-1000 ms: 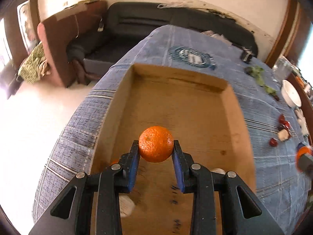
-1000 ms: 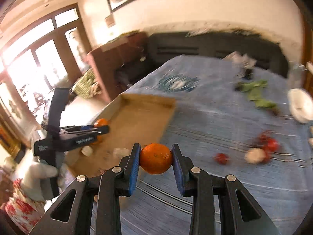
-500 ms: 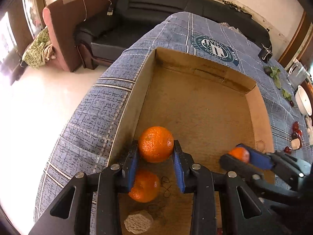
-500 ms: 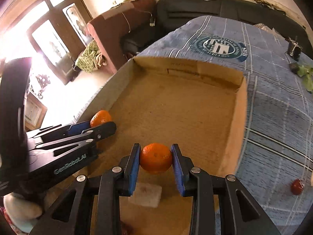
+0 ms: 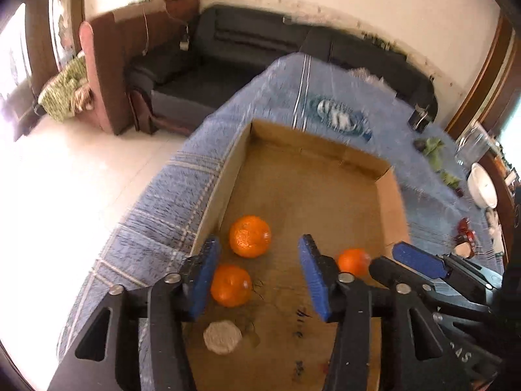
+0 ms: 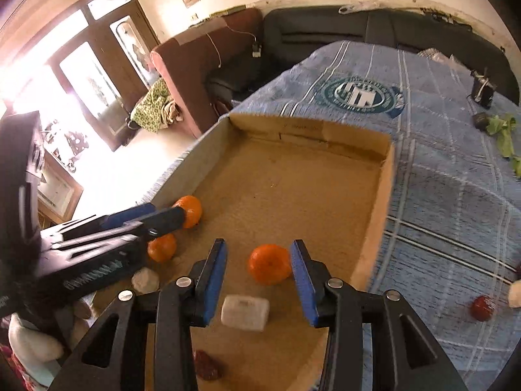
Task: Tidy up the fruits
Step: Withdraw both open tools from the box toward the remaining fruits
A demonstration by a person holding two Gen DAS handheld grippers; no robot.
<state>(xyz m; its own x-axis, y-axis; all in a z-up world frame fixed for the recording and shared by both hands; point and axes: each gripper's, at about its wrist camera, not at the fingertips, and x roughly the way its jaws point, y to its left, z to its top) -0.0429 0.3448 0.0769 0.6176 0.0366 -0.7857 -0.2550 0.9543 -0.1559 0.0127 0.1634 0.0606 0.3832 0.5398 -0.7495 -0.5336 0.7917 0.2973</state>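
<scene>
Plainly, both tools had their blue pads spread wide, nothing pinched in either. The left tool (image 5: 257, 275) hung over the near left corner of the shallow brown cardboard box (image 5: 387, 208), and the right tool (image 6: 259, 280) over its near right side. The box sat on the bench under a blue checked cloth (image 6: 439, 169).

Three round orange tangerines lay on the box floor. One (image 5: 250, 236) sat just ahead of the left tool's pads, slightly left of the gap's middle and close to the left wall; a second (image 5: 231, 285) lay nearer, just beside the left pad and partly behind it. The third (image 6: 269, 264) rested between the right tool's pads, nearer the right-hand one — whether it touched that pad, I could not tell.

The step, as I judged it, was letting the fruit go and drawing clear. Doing it well would mean lifting each tool straight up with the pads kept apart, so no pad nudges a tangerine and sets it rolling. The right one wants most care, with the pale rectangular block (image 6: 245, 312) lying just below its gap.

Small red fruits (image 6: 482, 308) lay on the cloth well to the right — likely next.
</scene>
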